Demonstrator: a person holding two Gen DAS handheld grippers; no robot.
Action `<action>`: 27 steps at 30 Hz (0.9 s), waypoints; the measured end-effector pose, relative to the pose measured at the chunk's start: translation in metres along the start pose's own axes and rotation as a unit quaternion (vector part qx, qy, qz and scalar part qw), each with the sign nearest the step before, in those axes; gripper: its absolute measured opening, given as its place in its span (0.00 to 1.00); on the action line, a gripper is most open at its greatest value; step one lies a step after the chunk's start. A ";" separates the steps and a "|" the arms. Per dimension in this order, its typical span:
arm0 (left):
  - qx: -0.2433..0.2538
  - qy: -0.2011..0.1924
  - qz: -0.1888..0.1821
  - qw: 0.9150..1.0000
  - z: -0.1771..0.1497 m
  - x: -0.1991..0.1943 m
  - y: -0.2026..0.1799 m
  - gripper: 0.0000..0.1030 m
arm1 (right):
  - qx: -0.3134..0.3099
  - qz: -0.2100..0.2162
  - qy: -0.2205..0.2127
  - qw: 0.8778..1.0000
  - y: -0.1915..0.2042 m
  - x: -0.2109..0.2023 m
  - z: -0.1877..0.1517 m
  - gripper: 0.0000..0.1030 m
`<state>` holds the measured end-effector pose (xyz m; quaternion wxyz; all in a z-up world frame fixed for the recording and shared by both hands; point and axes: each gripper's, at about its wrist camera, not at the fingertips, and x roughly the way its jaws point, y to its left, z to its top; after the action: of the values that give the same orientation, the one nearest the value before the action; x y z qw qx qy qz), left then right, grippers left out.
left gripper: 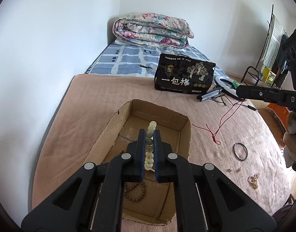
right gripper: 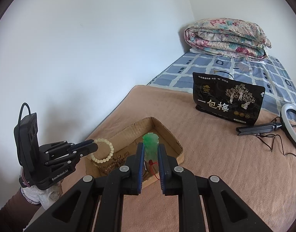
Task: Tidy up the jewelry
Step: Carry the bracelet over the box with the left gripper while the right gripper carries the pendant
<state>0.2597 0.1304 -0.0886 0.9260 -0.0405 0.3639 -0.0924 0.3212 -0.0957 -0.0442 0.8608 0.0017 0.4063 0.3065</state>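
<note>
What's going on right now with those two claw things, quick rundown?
Left gripper shut on pale bead bracelet, above cardboard box. Right gripper shut on green pendant, red cord trailing. Nothing blocking the box.

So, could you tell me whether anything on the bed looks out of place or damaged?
Yes: the cardboard box has ragged, torn edges. Loose jewelry lies scattered on the blanket outside it: a dark bangle, a small pearl piece and two loose beads.

White walls (right gripper: 90, 48); checked bed sheet (left gripper: 124, 60); folded floral quilt (left gripper: 151, 30) in corner.
</note>
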 end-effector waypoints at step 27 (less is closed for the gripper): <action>-0.027 0.028 0.011 0.999 0.003 0.064 0.030 0.05 | 0.003 -0.020 0.034 0.999 0.006 0.106 0.016 0.12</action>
<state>0.3115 0.1471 -0.1335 0.9148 -0.0587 0.3928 -0.0736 0.3802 -0.0307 -0.1060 0.8523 -0.0139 0.4364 0.2881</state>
